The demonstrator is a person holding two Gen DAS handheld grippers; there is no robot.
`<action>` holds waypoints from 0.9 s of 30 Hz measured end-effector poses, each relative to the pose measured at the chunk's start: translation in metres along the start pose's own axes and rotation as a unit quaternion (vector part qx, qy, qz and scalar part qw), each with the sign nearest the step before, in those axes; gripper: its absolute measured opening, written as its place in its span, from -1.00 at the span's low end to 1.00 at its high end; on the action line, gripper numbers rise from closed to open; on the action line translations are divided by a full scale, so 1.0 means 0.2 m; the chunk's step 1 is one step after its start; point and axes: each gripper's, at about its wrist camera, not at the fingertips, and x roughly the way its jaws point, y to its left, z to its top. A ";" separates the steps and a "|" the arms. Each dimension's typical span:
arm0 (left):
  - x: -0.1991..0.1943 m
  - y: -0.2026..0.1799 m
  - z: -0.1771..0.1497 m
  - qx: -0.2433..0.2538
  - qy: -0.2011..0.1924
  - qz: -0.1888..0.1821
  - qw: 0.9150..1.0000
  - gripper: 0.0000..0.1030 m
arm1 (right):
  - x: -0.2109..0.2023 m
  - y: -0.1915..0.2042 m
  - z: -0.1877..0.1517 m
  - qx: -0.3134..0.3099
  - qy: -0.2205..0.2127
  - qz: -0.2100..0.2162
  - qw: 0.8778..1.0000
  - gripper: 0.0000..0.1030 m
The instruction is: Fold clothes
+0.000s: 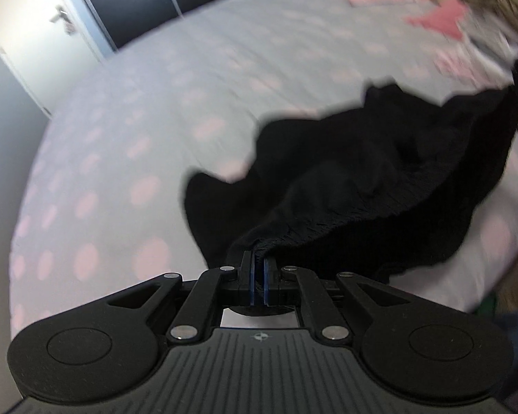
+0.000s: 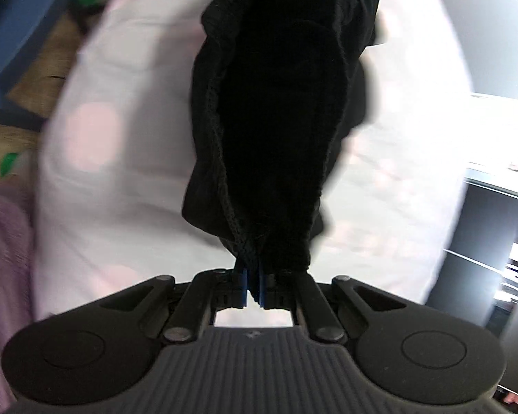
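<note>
Black garment (image 1: 380, 179) hangs centre frame over the dotted bed (image 1: 138, 120), slung between both grippers. Left gripper (image 1: 258, 269) and right gripper (image 2: 253, 284) fingers pinching its ribbed hem. Soft, light, droopy; likely best held at hem corners.

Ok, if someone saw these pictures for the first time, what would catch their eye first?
The black garment dominates both views, a dark mass stretched over the pale bedspread with pink dots. Each end is pinched: the left gripper clamps a ribbed edge at the bottom centre of its view, and the right gripper clamps another bunched edge. Pink clothes lie blurred at the bed's far corner.
</note>
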 end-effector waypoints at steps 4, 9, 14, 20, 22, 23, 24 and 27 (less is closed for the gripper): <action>0.17 -0.18 -0.14 0.050 0.044 -0.015 0.998 -0.95 | 0.10 0.18 0.01 0.006 -0.006 0.044 0.999 -0.87; 0.28 -0.32 -0.25 0.090 0.074 -0.038 0.992 -0.95 | 0.16 0.32 -0.01 0.026 -0.009 0.064 0.998 -0.85; 0.34 -0.37 -0.35 0.102 0.101 -0.041 0.989 -0.95 | 0.11 0.40 -0.04 0.075 -0.040 0.062 0.994 -0.65; 0.36 -0.35 -0.33 0.083 0.089 -0.041 0.992 -0.94 | -0.10 0.39 -0.03 0.157 -0.098 0.064 0.981 -0.35; 0.36 -0.34 -0.33 0.081 0.087 -0.042 0.992 -0.94 | -0.11 0.40 0.06 0.203 -0.118 0.071 0.969 -0.35; 0.36 -0.32 -0.32 0.080 0.087 -0.042 0.992 -0.93 | -0.12 0.40 0.07 0.227 -0.127 0.074 0.963 -0.35; 0.35 -0.31 -0.31 0.079 0.086 -0.041 0.992 -0.94 | -0.13 0.38 0.06 0.255 -0.133 0.074 0.955 -0.35; 0.34 -0.30 -0.31 0.074 0.086 -0.038 0.993 -0.93 | -0.08 0.36 0.08 0.349 -0.118 0.074 0.926 -0.39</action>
